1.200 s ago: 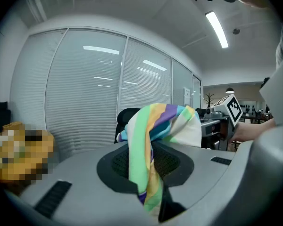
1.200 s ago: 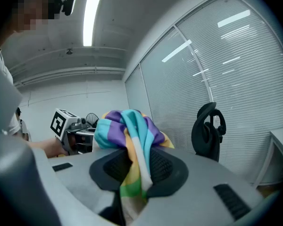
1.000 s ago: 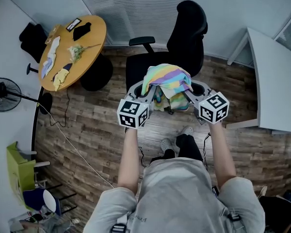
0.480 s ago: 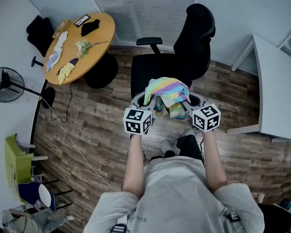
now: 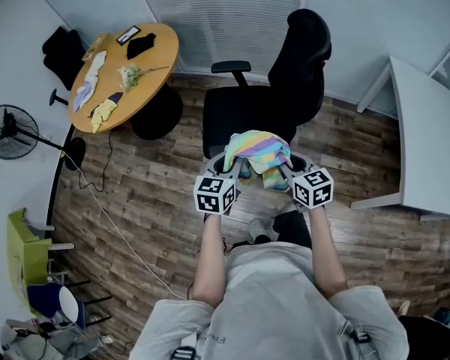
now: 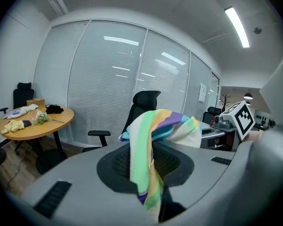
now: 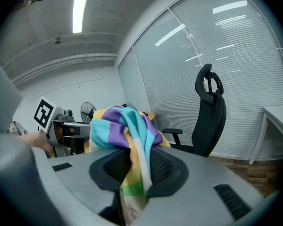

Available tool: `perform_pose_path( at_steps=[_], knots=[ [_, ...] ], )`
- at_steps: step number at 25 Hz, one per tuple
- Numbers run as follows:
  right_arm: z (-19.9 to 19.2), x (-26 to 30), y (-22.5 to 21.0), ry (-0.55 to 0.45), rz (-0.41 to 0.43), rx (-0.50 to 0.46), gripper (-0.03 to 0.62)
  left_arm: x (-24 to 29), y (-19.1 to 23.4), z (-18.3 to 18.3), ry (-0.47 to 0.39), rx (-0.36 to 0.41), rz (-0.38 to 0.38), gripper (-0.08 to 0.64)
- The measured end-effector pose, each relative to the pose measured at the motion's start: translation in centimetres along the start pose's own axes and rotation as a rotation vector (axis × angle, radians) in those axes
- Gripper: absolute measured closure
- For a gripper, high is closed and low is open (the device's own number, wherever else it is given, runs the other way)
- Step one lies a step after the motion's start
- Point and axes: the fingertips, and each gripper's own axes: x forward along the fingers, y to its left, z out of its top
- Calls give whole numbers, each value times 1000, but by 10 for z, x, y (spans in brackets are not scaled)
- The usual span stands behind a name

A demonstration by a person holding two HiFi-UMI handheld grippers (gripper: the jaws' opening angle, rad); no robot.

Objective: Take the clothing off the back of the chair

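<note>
clothing (image 5: pixel 259 147) clamped aloft, chair (image 5: pixel 300 55) apart behind

floor (image 5: pixel 135 193): wood planks; bears black office chair (image 5: pixel 244 111), round table (image 5: pixel 161 51), standing fan (image 5: pixel 7 135), loose cable (image 5: pixel 112 223)
round table top: yellow cloth (image 5: pixel 101 112), white cloth (image 5: pixel 88 77), flower sprig (image 5: pixel 131 73), black item (image 5: pixel 140 45)
</note>
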Motion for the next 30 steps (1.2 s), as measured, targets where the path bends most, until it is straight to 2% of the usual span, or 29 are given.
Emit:
perform_pose_path(
  at_steps=[7, 16, 30],
  knots=[
    [-13, -2, -1, 26, -17, -3, 488, -2, -3, -15, -2, -73, -8, 465],
    [-24, 1, -2, 56, -26, -2, 488, -3, -2, -24, 19, -85, -2, 465],
    [-24, -3, -6, 64, -41, -15, 488, 5, -7, -17, 4, -99, -2, 465]
  ],
)
